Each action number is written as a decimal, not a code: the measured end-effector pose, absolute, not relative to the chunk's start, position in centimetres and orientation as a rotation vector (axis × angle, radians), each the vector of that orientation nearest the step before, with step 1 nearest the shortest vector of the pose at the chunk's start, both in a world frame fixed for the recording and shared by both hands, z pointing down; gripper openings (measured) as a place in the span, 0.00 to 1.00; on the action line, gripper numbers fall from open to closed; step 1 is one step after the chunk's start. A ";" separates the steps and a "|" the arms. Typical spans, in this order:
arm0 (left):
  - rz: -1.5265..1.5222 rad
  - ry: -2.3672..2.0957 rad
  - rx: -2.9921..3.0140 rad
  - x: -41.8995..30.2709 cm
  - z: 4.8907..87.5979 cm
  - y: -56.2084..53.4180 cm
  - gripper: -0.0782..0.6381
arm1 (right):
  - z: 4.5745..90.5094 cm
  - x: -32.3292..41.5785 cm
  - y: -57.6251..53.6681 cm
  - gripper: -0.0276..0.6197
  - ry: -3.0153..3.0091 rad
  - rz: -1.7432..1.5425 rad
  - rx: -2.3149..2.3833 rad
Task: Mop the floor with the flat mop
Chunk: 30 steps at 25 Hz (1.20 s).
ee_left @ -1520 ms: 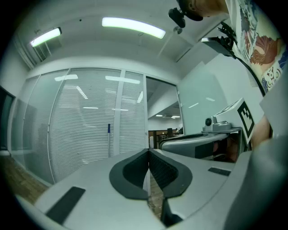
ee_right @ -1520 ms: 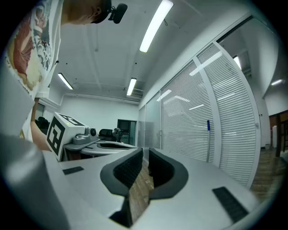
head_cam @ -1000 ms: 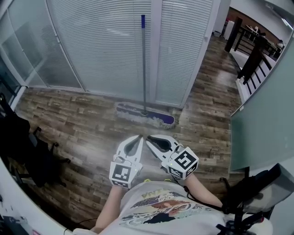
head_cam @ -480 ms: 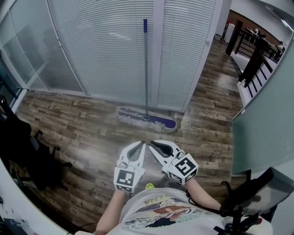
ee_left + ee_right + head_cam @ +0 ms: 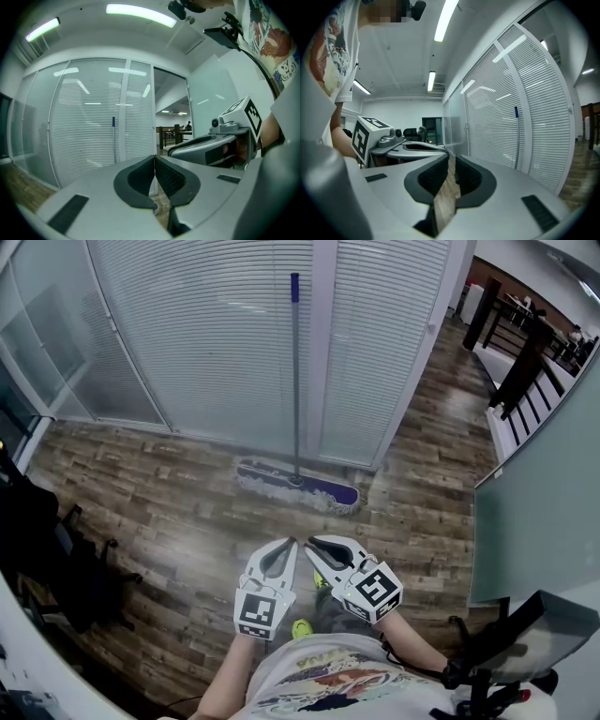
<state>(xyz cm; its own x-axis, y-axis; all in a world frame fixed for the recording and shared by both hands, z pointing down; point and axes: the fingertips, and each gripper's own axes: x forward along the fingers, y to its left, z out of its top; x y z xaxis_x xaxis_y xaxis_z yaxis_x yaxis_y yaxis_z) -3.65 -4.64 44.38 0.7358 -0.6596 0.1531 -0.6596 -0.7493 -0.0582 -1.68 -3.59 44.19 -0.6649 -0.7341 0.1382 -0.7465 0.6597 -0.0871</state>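
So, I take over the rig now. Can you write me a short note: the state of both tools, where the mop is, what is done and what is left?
Left tool: shut, empty.
Right tool: shut, empty. The two tools are side by side in front of the person and point towards the mop.
Mop: stands upright on the floor, against the blinds, ahead of the tools and untouched.
Done: no mopping yet, by the look of it.
Left: open the tools, take the mop, mop the floor.
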 end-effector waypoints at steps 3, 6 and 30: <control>-0.305 1.151 -2.916 -3.2 45.1 -8.0 0.13 | 44.6 -0.9 -7.4 0.13 -2.774 0.189 1.218; -0.311 1.164 -2.910 -1.8 45.1 -11.7 0.13 | 43.9 0.6 -11.4 0.13 -2.821 0.179 1.203; -0.404 1.245 -2.892 10.7 45.2 -36.2 0.13 | 43.4 12.6 -35.9 0.13 -2.939 0.301 1.087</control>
<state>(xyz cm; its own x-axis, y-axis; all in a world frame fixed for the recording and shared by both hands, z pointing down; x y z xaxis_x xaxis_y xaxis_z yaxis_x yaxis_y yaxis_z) 10.68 -36.24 45.23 0.6600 -0.7103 0.2446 -0.7187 -0.6918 -0.0699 12.65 -35.88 43.37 -0.7615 -0.6453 0.0601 -0.6441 0.7433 -0.1809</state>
